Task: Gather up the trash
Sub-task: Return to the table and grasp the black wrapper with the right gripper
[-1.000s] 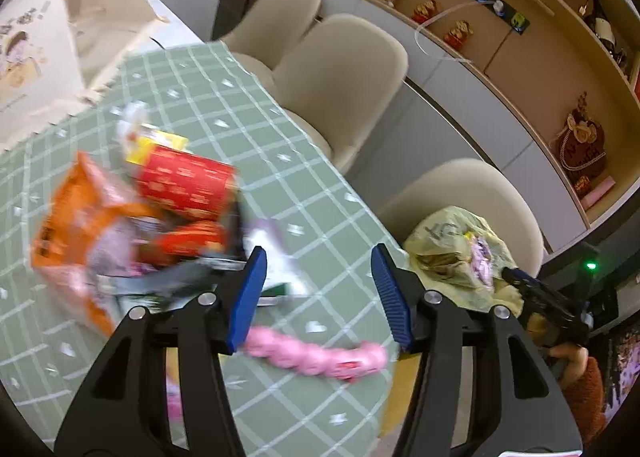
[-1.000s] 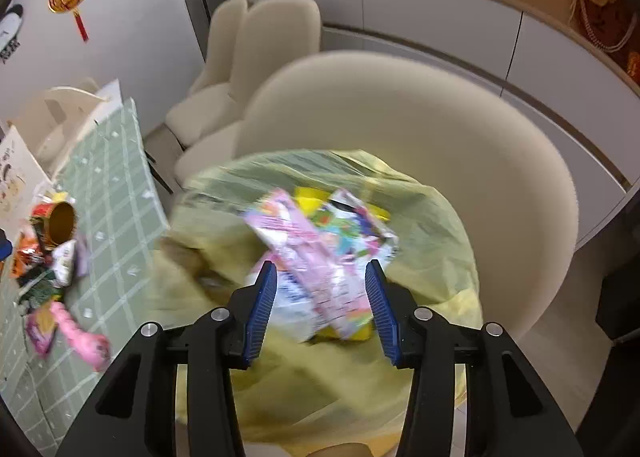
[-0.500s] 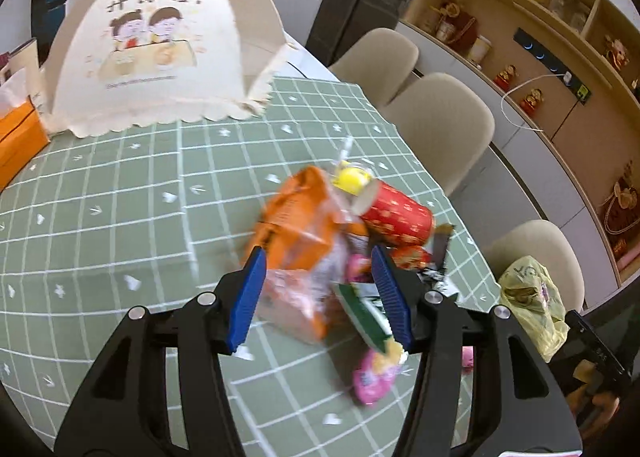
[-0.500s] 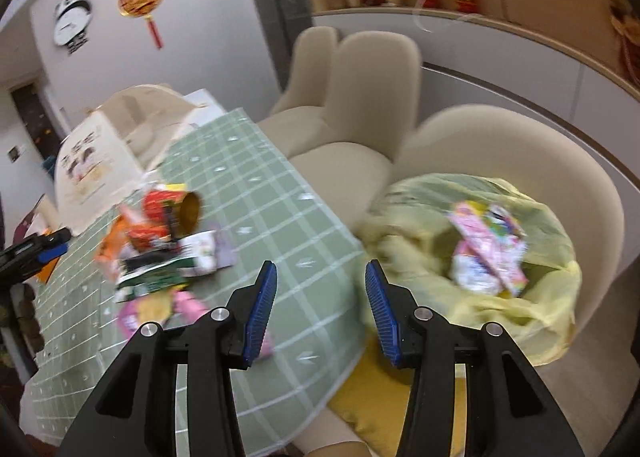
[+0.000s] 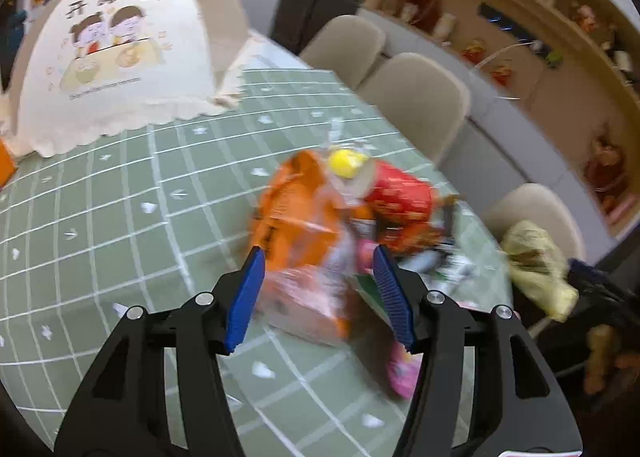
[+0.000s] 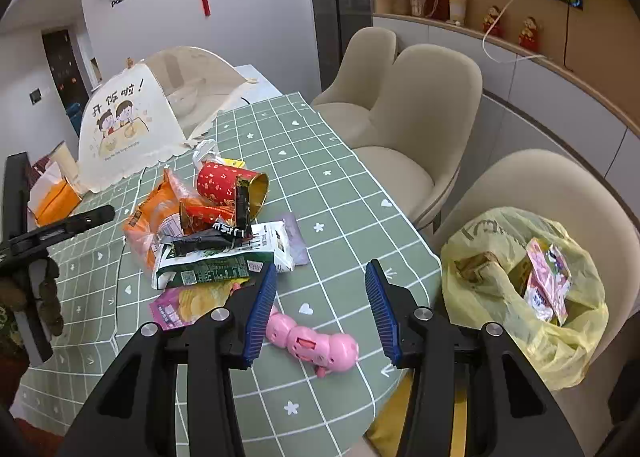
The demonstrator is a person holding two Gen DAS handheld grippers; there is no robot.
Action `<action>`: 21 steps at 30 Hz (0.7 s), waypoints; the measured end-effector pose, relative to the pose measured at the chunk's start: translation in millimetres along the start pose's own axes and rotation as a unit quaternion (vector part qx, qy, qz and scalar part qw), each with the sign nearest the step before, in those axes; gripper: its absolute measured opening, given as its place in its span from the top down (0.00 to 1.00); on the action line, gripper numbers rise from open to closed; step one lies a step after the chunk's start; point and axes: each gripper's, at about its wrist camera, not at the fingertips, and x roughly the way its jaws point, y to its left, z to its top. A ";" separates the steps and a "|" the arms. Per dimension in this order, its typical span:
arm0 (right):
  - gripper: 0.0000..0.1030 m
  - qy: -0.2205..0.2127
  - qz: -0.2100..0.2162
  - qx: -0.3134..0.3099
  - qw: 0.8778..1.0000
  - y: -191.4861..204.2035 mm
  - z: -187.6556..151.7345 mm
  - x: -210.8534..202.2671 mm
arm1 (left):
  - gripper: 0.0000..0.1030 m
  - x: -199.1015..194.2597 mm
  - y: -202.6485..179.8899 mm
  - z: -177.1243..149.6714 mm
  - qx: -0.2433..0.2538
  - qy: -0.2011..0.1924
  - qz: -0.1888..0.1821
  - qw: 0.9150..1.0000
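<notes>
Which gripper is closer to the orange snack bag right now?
Left. The left gripper hangs open right over the orange snack bag; the right gripper sits nearer the table edge, by the pink toy.

Three chairs [image 6: 432, 105], one yellow bag [image 6: 520, 297], perhaps eight wrappers [image 6: 216, 265].

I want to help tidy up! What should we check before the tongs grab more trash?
1. Left tongs open and empty: ok.
2. Right tongs open and empty: ok.
3. Left tongs lined up with the orange bag: ok, though that view is blurred.
4. Yellow trash bag on the chair, mouth open: ok.
5. Pink toy is trash or a keeper: cannot tell.
6. Red cup empty inside: cannot tell.
</notes>
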 end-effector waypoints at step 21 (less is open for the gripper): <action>0.57 0.063 0.105 -0.015 0.992 63.3 37.5 124.5 | 0.48 -7.9 18.7 3.1 -0.036 0.007 -0.028 0.999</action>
